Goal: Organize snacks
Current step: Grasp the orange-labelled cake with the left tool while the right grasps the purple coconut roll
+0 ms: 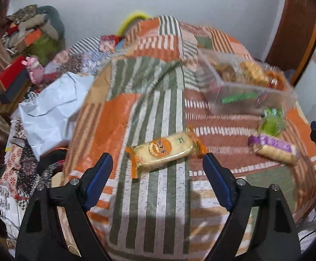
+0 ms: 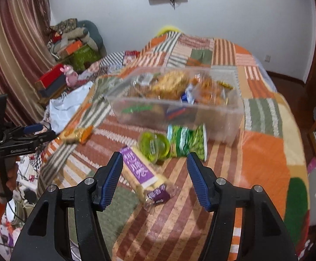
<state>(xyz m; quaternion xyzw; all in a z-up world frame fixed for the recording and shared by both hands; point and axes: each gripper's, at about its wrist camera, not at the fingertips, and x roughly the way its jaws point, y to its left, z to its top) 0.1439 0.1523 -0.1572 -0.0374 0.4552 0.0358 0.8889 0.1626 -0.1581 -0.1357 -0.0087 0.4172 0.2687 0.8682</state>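
Left gripper held wide open, empty, just short of orange pack on quilt; seal print unreadable. Right gripper likewise open, empty, over purple pack; characters blurred. Box beyond.

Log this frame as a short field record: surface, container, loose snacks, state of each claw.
surface: patchwork quilt on a bed
container: clear plastic bin, already holding assorted snacks
loose snacks: orange-wrapped cracker pack; purple-wrapped cracker pack; green jelly cup; green bag
left claw: open, empty, facing the orange-wrapped pack
right claw: open, empty, over the purple-wrapped pack
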